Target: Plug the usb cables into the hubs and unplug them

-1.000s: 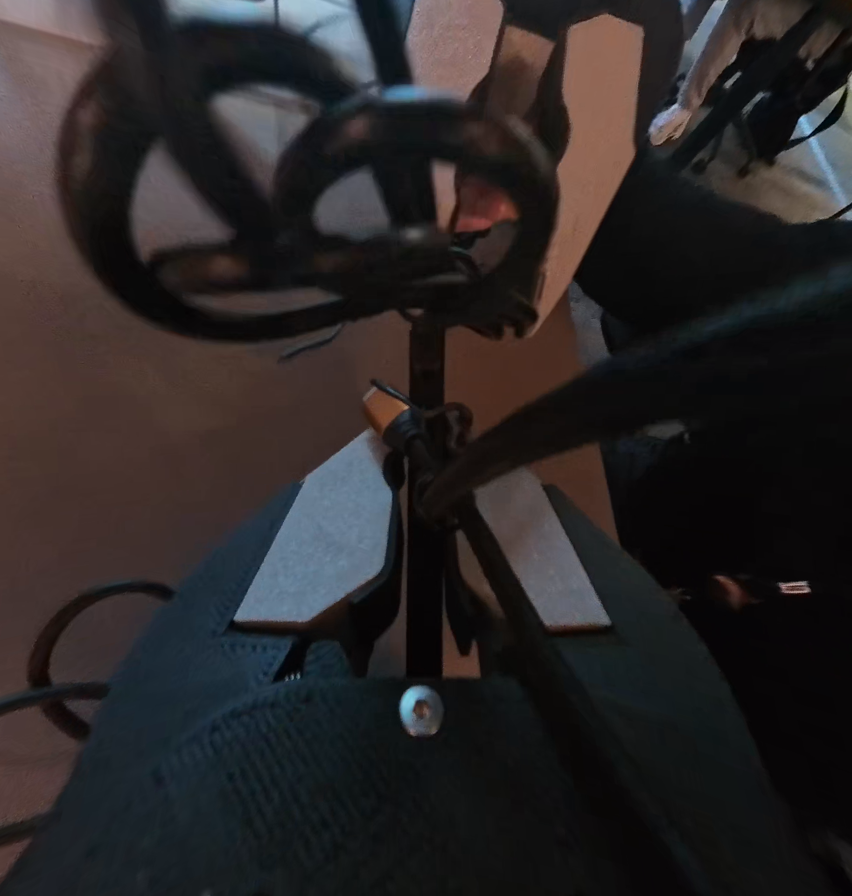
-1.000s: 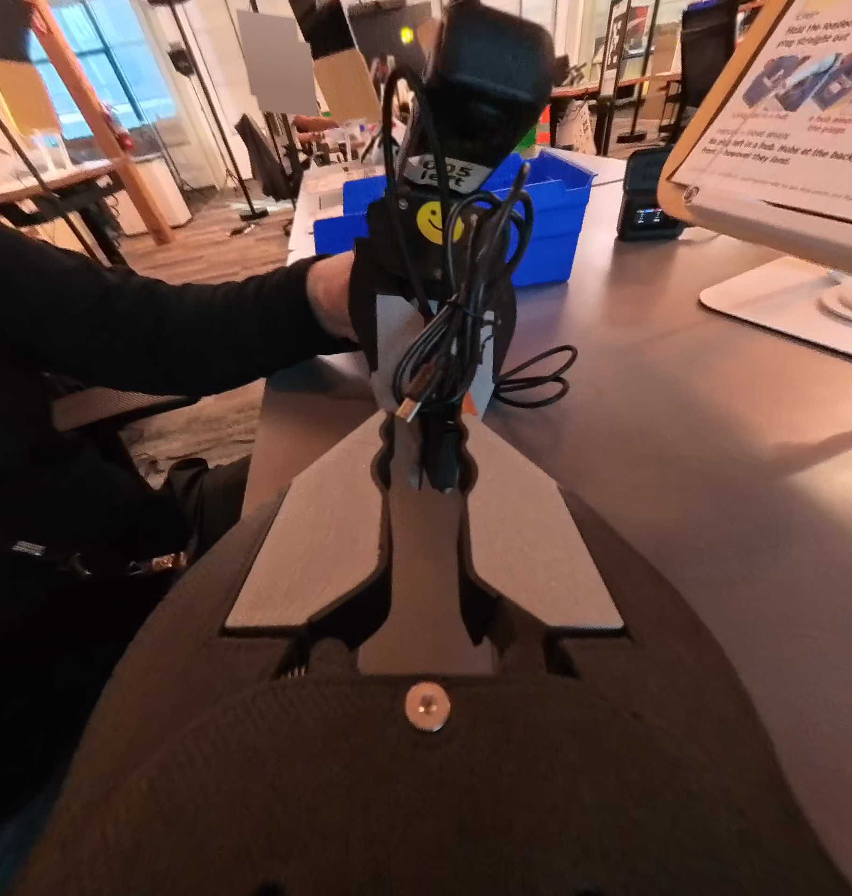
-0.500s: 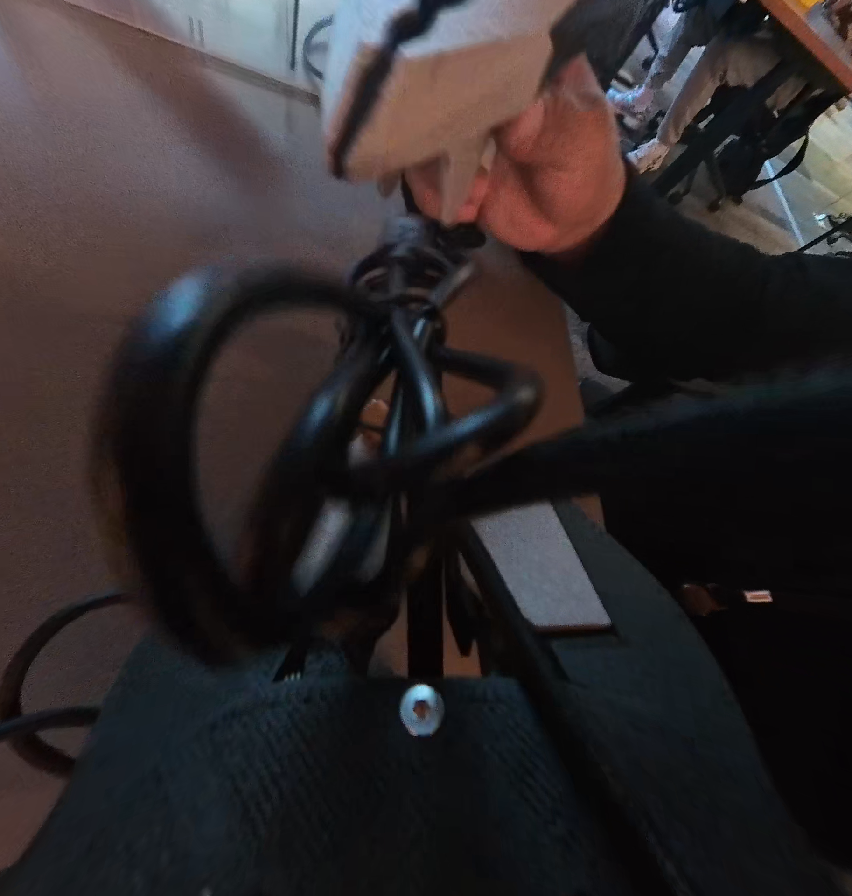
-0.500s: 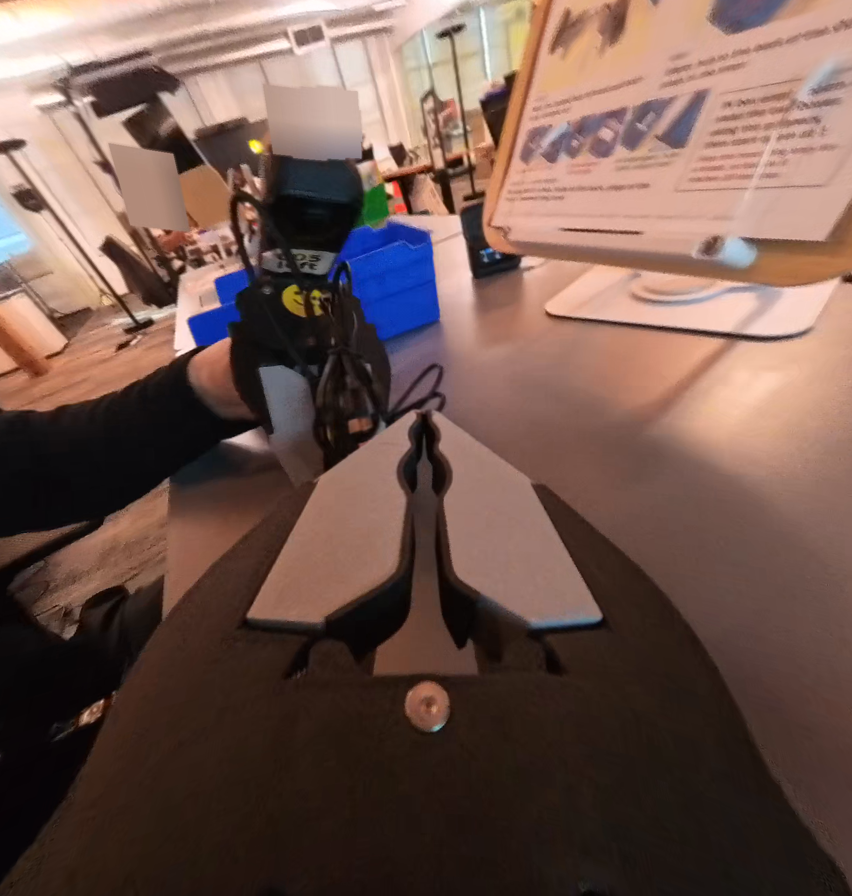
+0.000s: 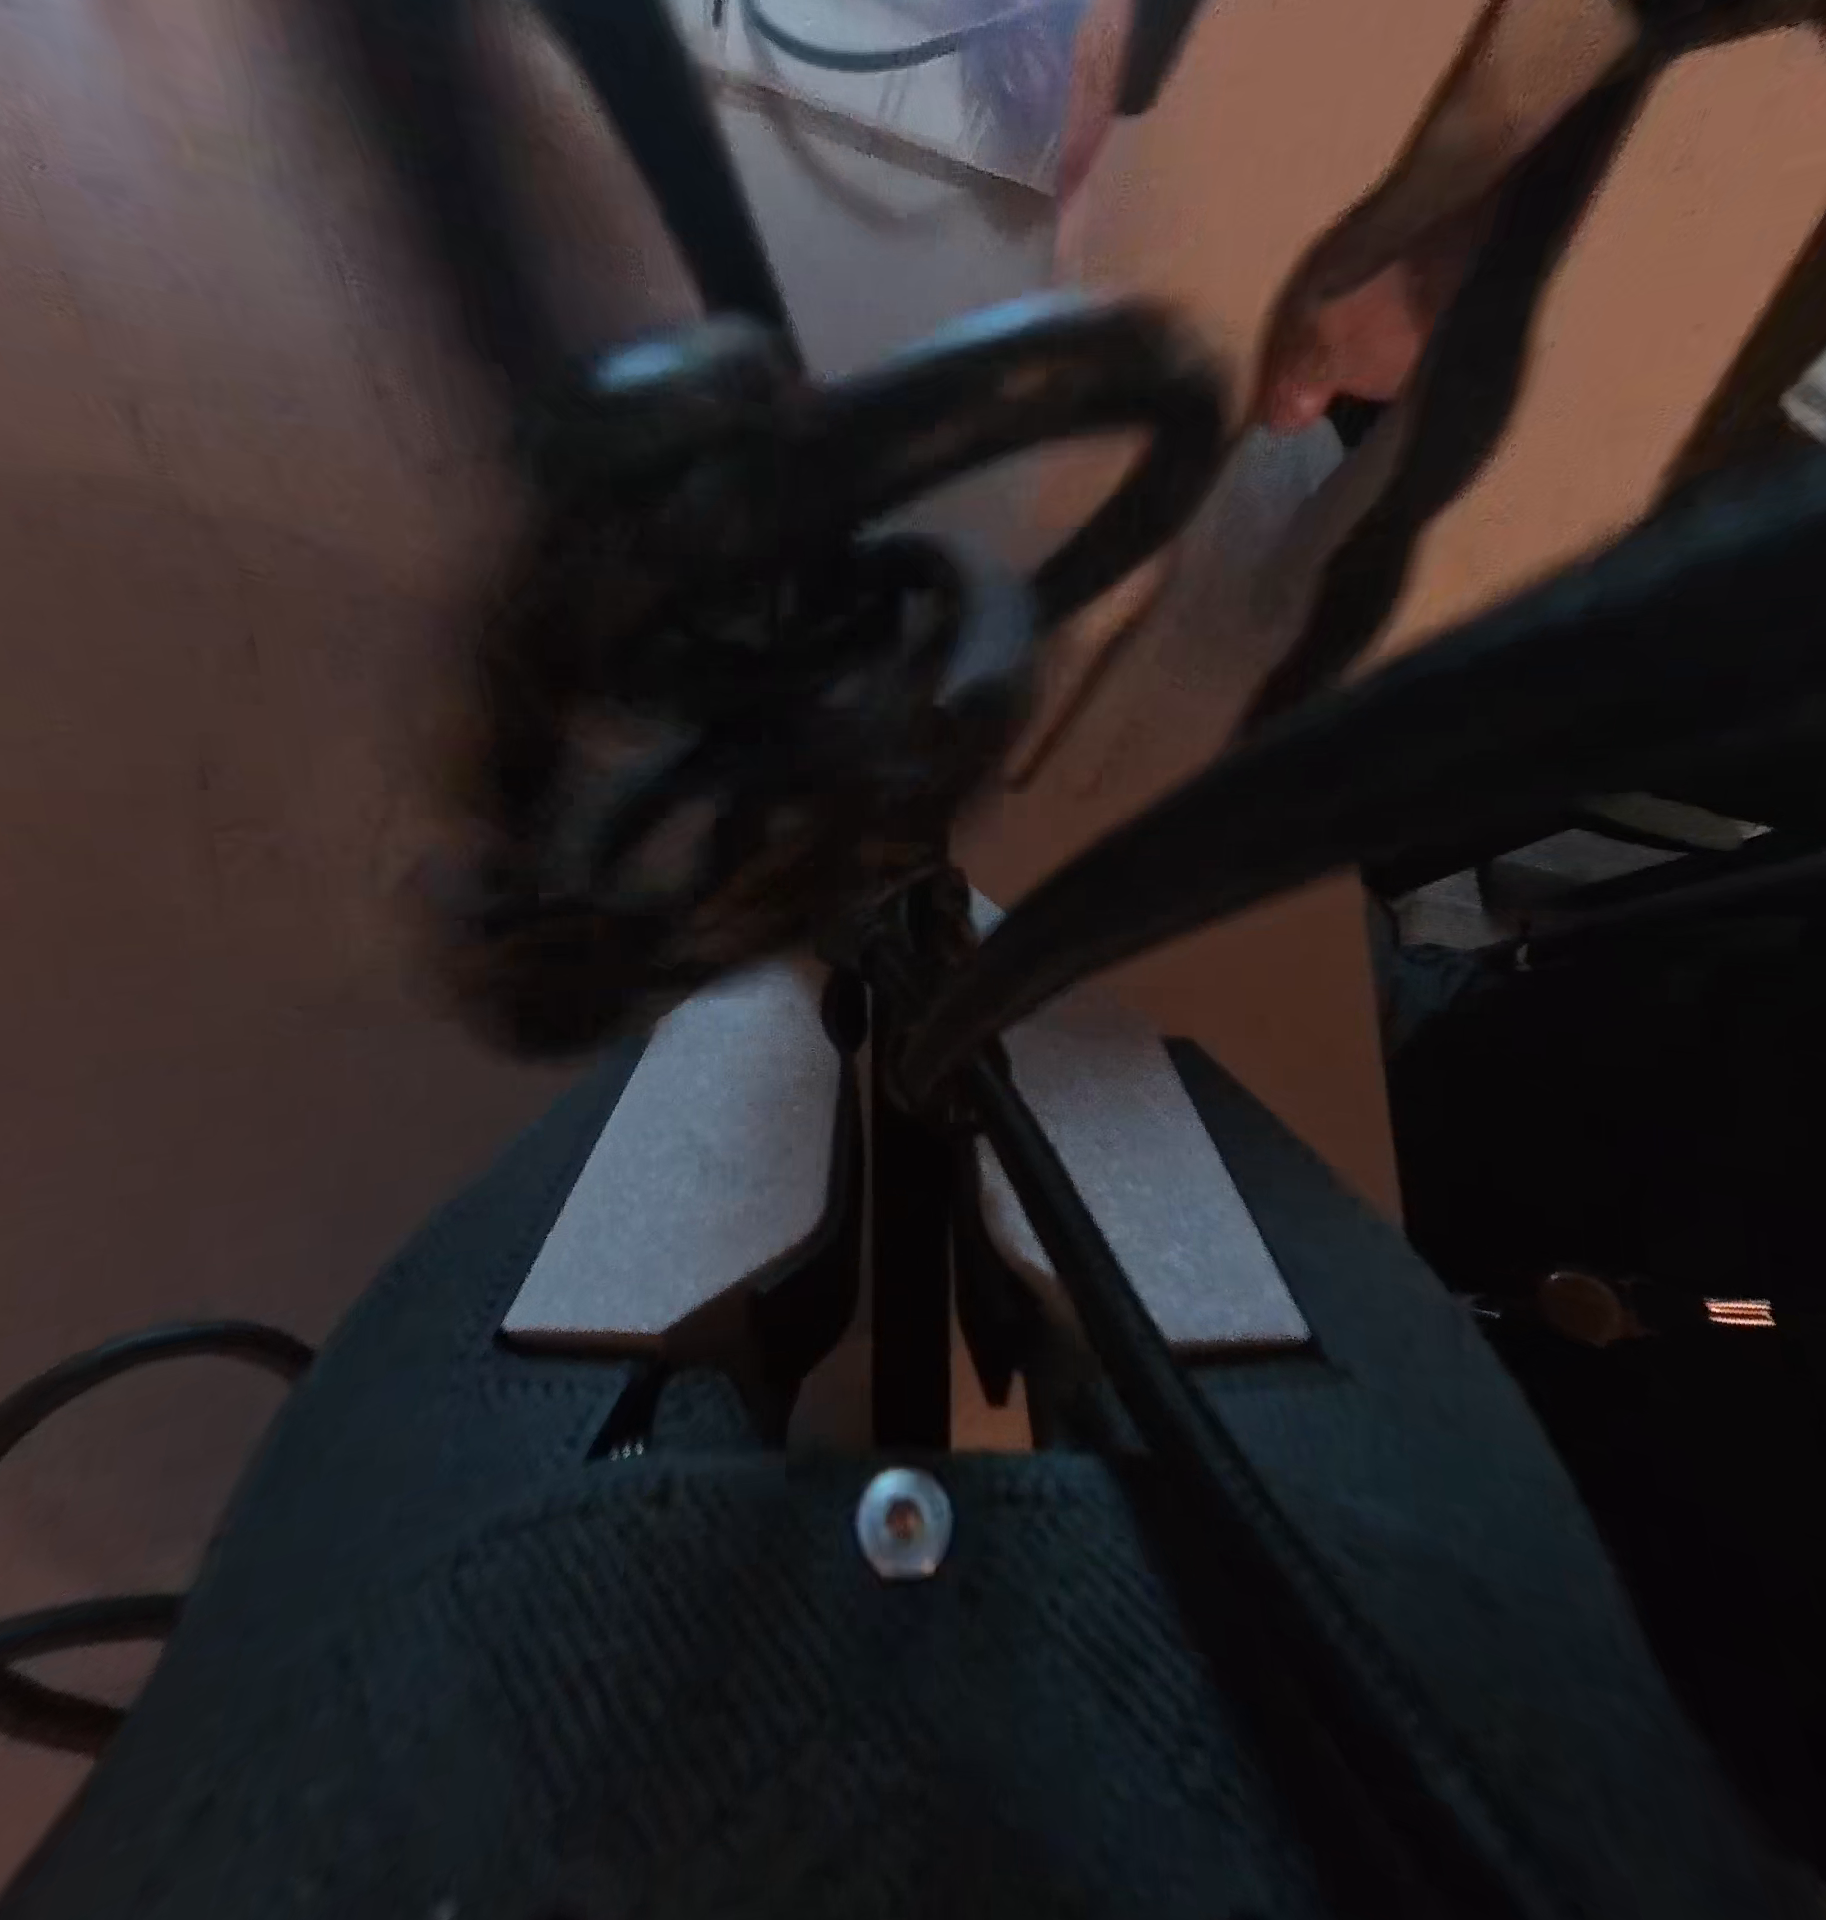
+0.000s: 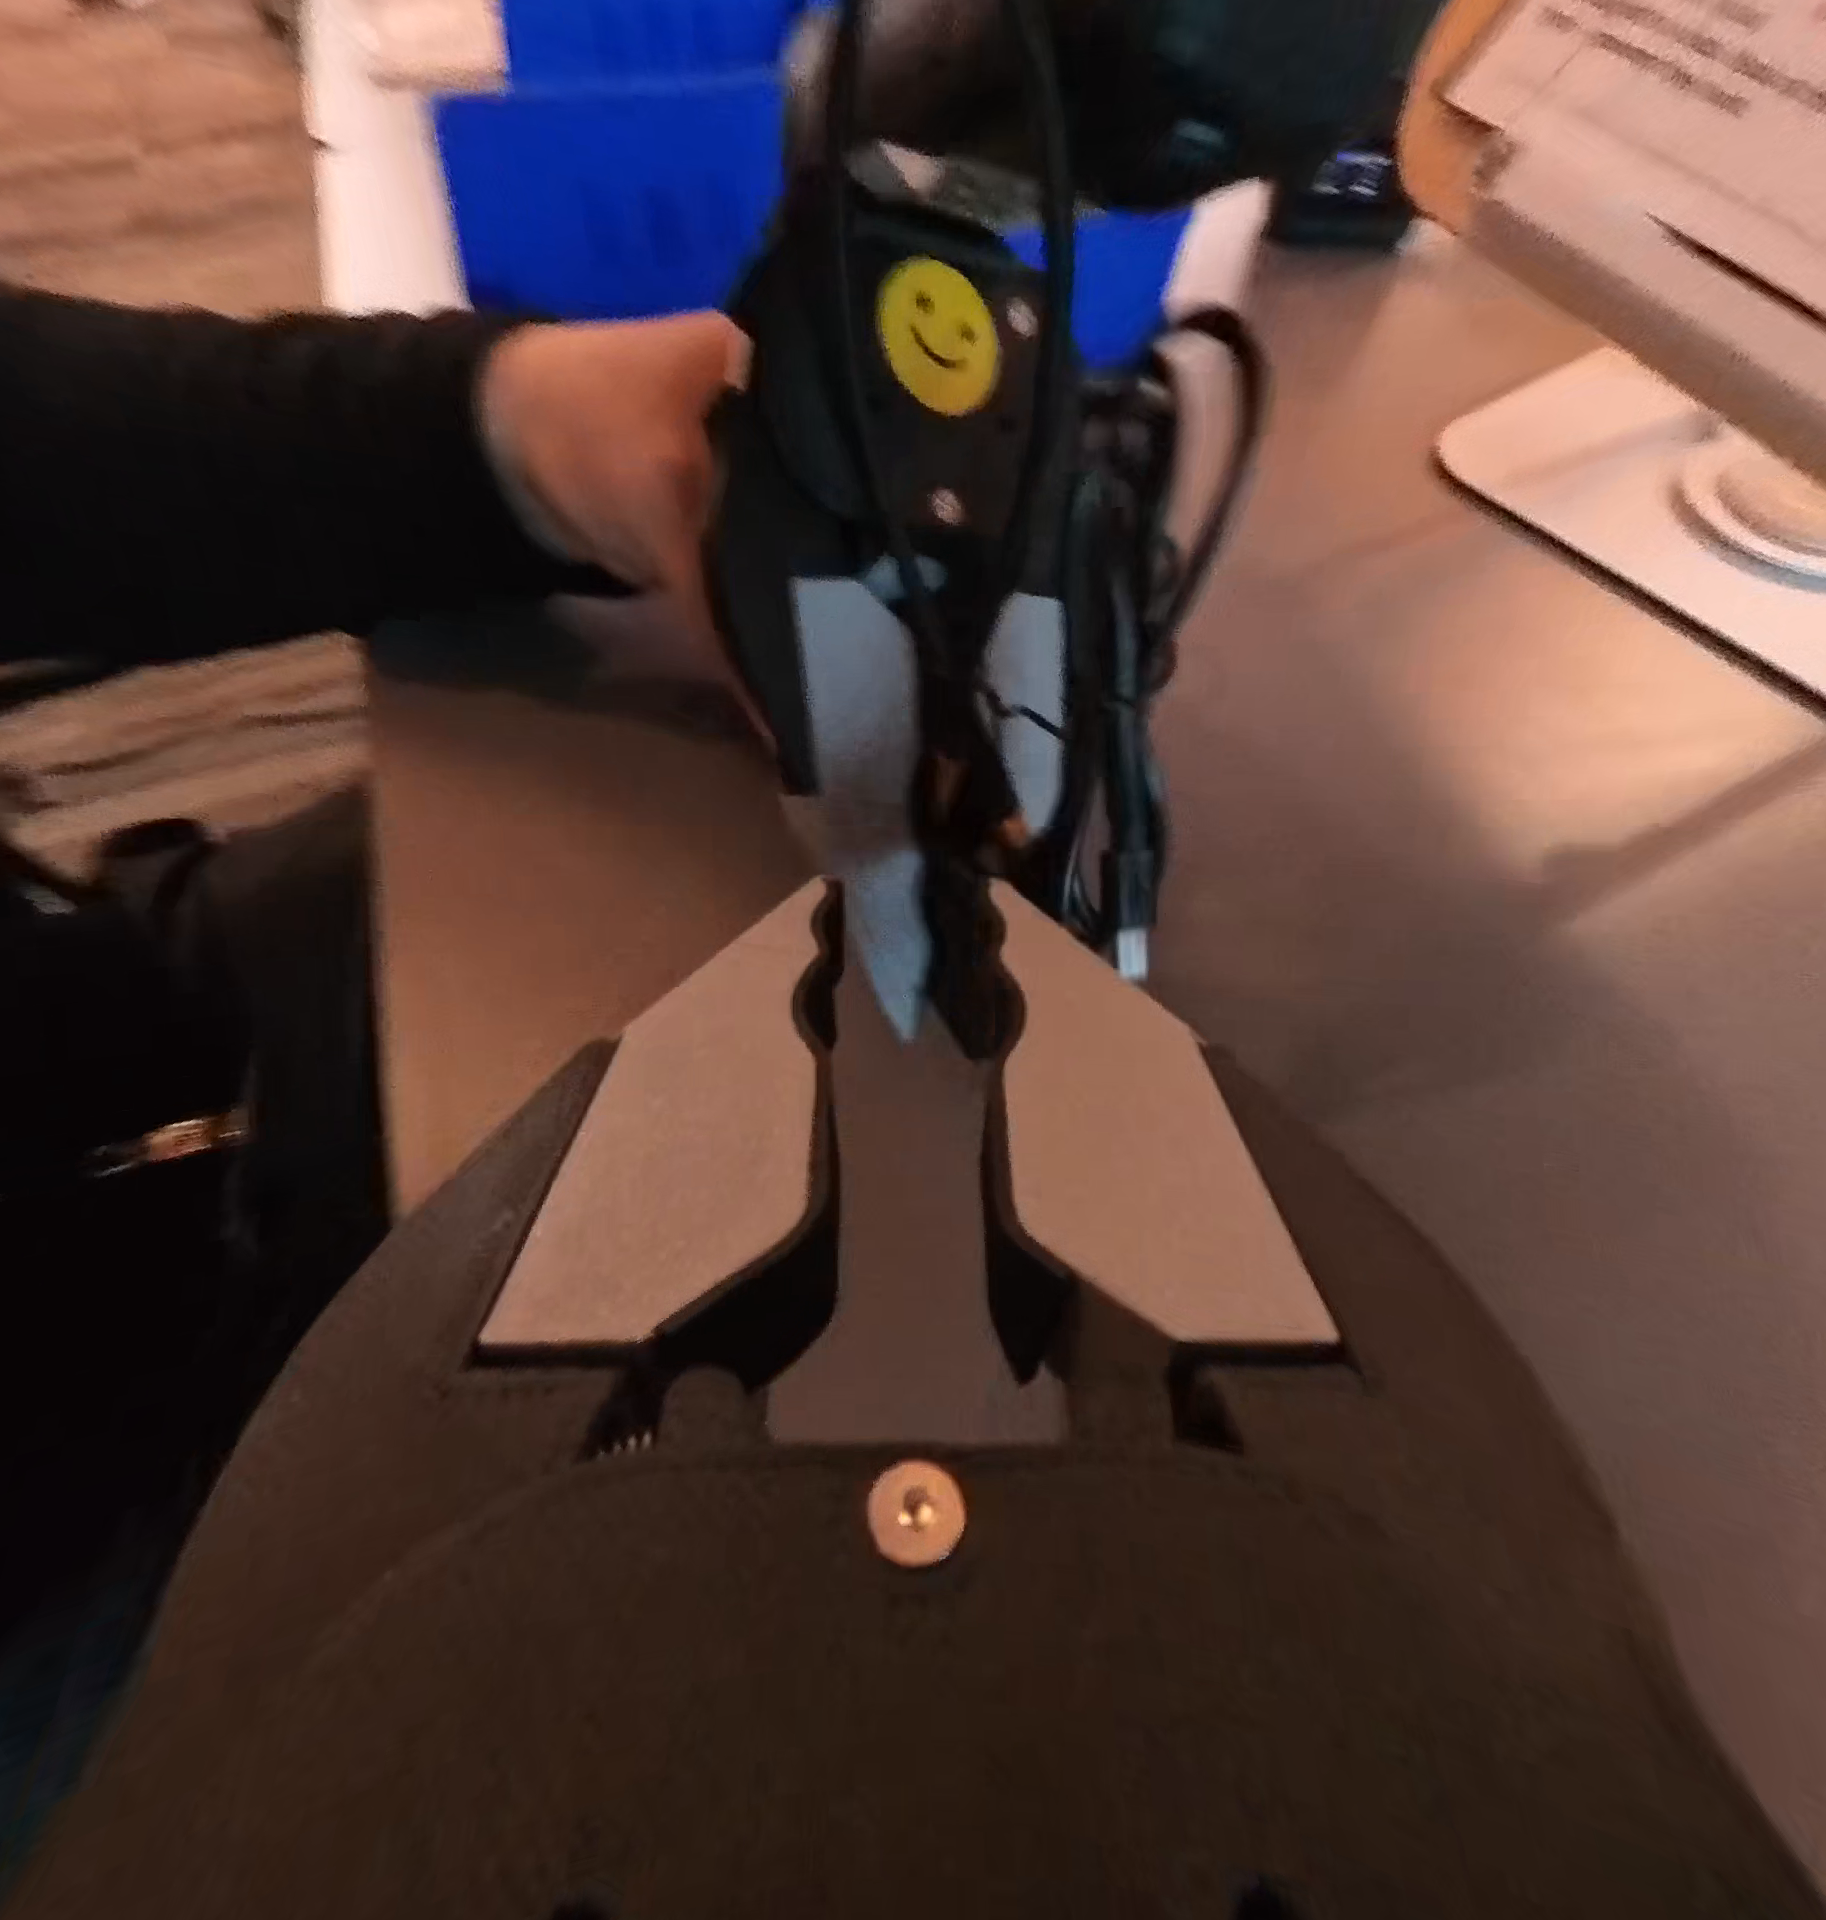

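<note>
blue bin (image 6: 618, 197) behind left gripper (image 6: 940, 935), contents hidden, cable bundle (image 6: 1117, 665) clamped

Cable bundle (image 6: 976, 831) betw both grippers' jaws; bin (image 6: 618, 197) behind; stand (image 6: 1657, 488) right.

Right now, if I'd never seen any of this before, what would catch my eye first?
Probably the yellow smiley sticker on the left gripper, which hangs at the centre of the right wrist view clamped on a tangled bundle of black cables. Behind it sit blue bins at the top, and a white stand rests on the table at right.
</note>
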Tool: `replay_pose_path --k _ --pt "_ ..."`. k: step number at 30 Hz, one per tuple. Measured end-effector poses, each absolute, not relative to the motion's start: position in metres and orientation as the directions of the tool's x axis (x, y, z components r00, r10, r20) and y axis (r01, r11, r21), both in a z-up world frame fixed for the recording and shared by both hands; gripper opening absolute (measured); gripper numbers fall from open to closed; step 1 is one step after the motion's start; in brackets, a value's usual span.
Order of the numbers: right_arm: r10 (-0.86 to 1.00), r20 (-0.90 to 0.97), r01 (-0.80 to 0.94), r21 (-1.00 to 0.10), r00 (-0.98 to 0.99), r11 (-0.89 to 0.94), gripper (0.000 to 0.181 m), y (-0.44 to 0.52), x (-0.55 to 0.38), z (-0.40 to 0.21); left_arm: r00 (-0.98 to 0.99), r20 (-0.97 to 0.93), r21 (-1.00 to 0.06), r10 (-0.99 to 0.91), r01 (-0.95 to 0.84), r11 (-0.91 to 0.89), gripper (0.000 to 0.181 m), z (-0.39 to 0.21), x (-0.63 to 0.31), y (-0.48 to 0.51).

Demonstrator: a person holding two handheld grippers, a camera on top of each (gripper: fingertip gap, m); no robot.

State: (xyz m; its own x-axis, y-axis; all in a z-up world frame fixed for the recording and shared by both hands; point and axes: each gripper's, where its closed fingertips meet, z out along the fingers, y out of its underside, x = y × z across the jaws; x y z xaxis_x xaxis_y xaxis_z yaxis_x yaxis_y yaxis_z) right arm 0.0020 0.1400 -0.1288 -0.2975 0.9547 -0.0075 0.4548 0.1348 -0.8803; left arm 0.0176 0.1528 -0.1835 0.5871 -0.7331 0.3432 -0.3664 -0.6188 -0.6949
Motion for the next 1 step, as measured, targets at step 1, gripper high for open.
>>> replay_pose_path --k 1 --pt "0.964 0.026 0.465 -0.872 -0.266 0.152 0.017 0.1464 0.0004 -0.1325 0.591 0.336 -0.695 -0.733 -0.369 -0.617 0.010 -0.1839 0.0165 0.1532"
